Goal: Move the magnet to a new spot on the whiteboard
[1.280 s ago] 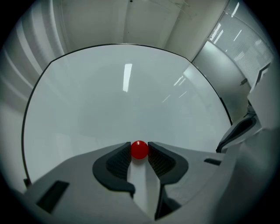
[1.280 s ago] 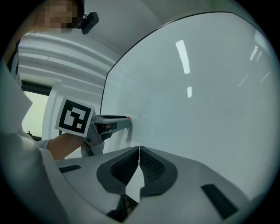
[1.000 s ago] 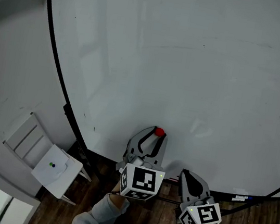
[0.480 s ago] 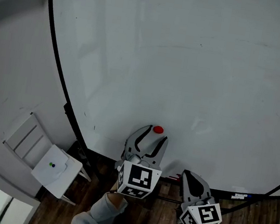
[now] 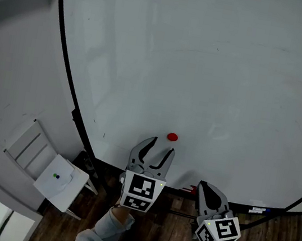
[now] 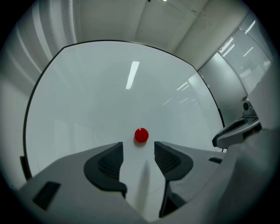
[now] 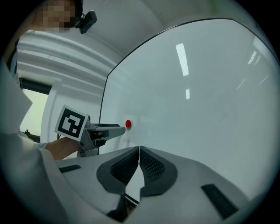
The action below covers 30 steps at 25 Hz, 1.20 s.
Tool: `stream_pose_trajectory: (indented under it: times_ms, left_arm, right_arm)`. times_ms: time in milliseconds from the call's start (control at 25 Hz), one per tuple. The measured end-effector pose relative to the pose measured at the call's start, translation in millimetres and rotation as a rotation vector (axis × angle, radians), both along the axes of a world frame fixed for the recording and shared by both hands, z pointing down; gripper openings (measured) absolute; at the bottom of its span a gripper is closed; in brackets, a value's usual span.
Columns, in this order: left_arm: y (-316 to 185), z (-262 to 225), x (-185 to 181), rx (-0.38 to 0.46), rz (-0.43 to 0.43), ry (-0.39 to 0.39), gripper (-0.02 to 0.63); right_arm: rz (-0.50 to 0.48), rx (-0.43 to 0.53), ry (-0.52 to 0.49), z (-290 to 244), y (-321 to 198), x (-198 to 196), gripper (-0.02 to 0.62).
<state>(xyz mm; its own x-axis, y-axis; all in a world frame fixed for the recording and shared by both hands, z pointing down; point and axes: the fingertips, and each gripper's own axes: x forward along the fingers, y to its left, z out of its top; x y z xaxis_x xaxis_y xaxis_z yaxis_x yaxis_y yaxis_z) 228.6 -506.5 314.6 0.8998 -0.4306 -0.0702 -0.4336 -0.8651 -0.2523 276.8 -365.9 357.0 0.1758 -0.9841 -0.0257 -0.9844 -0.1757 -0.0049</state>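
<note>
Left gripper, head view: jaws are seen spread apart, having just been opening. Nothing is gripped and nothing lies between them. The tips are held just below the magnet, clear of it.
Magnet, head view: a small red disc, seen stuck on the whiteboard near its bottom edge, towards the bottom-left corner.
Right gripper, head view: jaws are closed together and empty. The tips are held at the board's bottom edge, right of the left gripper and well apart from the magnet.
Surroundings, head view: a wooden floor is seen below the board's bottom edge. A grey sleeve is seen behind the left gripper.
Left gripper view: both ribbed pads are seen wide apart, with only bare board between them. The magnet is seen just beyond the tips, in line with the gap and touched by neither pad. The board's dark rim is seen along its top and left edges.
Right gripper view: the pads are seen pressed tip to tip, with nothing between them. The left gripper is seen at the left, pointed at the board, its tips just short of the magnet.
</note>
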Motion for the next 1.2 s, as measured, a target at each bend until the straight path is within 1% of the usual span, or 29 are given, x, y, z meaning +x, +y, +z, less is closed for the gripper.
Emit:
stream_pose_trajectory:
  times_ms: [240, 440, 600, 1040, 1200]
  left_arm:
    - [-9.5, 12.5, -18.9, -0.066, -0.022, 0.013, 0.222]
    - [-20.9, 28.5, -42.1, -0.135, -0.058, 0.02, 0.222]
    - [-28.5, 40.8, -66.5, -0.197, -0.088, 0.037, 0.216]
    - [-51.1, 72.6, -141.2, -0.27, -0.223, 0.036, 0.196]
    - [-54.7, 82.3, -164.2, -0.313, -0.261, 0.048, 0.184]
  right_arm:
    - [-0.012, -0.003, 0.01, 0.0, -0.7, -3.7, 0.028]
    - [-0.023, -0.006, 0.011, 0.1, -6.5, -6.8, 0.028]
    - [-0.052, -0.009, 0.013, 1.2, -17.3, -13.9, 0.028]
    - [-0.153, -0.016, 0.012, 4.8, -53.8, -40.7, 0.028]
    - [-0.188, -0.018, 0.012, 4.8, -65.5, -50.8, 0.028]
